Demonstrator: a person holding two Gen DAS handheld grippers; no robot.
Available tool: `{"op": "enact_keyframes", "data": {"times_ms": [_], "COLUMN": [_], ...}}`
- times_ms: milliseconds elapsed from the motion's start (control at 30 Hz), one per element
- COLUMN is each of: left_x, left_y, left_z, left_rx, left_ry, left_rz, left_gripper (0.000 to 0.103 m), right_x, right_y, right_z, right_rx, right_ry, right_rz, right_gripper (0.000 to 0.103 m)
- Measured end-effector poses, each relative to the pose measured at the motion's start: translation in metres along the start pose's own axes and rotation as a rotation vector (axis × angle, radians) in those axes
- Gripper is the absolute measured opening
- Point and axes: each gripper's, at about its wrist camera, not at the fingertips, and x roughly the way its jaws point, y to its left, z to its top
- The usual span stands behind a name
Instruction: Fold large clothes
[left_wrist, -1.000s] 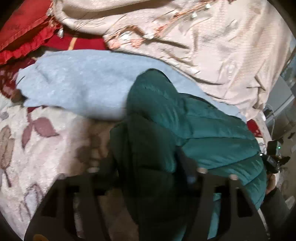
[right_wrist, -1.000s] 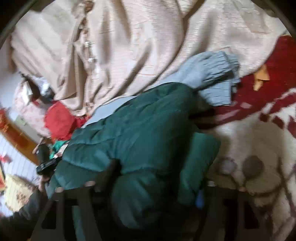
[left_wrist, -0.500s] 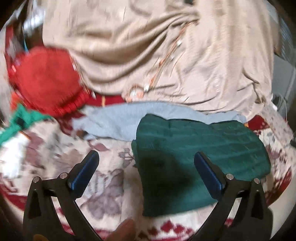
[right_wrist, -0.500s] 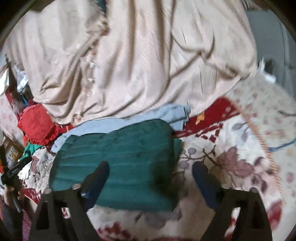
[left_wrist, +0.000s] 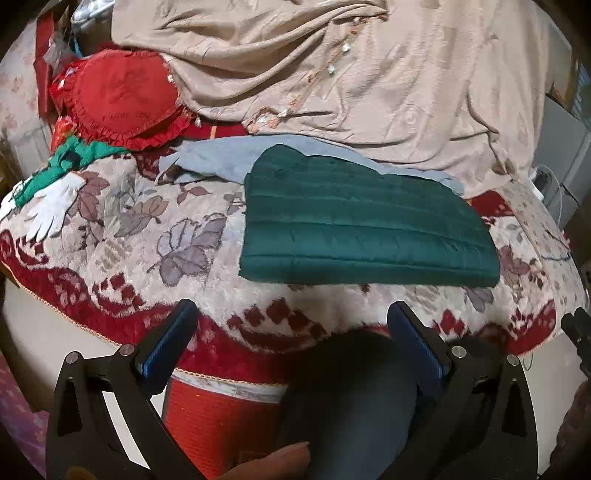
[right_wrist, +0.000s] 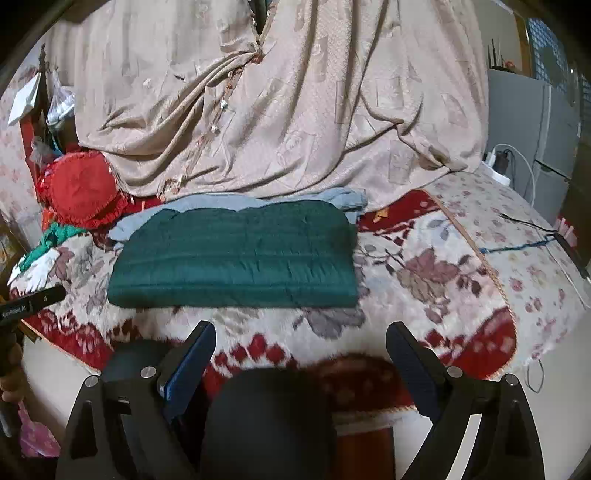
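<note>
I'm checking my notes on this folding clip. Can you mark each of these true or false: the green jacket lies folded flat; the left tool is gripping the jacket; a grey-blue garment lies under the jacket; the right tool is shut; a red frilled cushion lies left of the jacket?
1. The green jacket lies folded flat on the floral blanket. True.
2. The left tool grips the jacket. False: it is open, apart from it.
3. A grey-blue garment lies under the jacket. True.
4. The right tool is shut. False: open, holding nothing.
5. A red frilled cushion lies left of the jacket. True.
</note>
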Motion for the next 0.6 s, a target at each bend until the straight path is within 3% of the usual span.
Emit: {"op": "enact_keyframes", "data": {"times_ms": [300, 600], "left_x": [-0.027, -0.031], "left_y": [-0.016, -0.021], "left_z": [-0.01, -0.013], "left_rx": [0.052, 0.067], "left_ry": [-0.073, -0.098], "left_rz": [0.03, 0.054], "left_gripper": [0.103, 0.103], "right_x": [-0.032, -0.033], "right_y": [-0.001, -0.001], "right_z": [-0.005, -0.003], "right_rx": [-0.011, 0.005], "right_ry": [-0.052, -0.059], "right_rz": [-0.032, -0.022], "right_gripper": [0.092, 0.092]}}
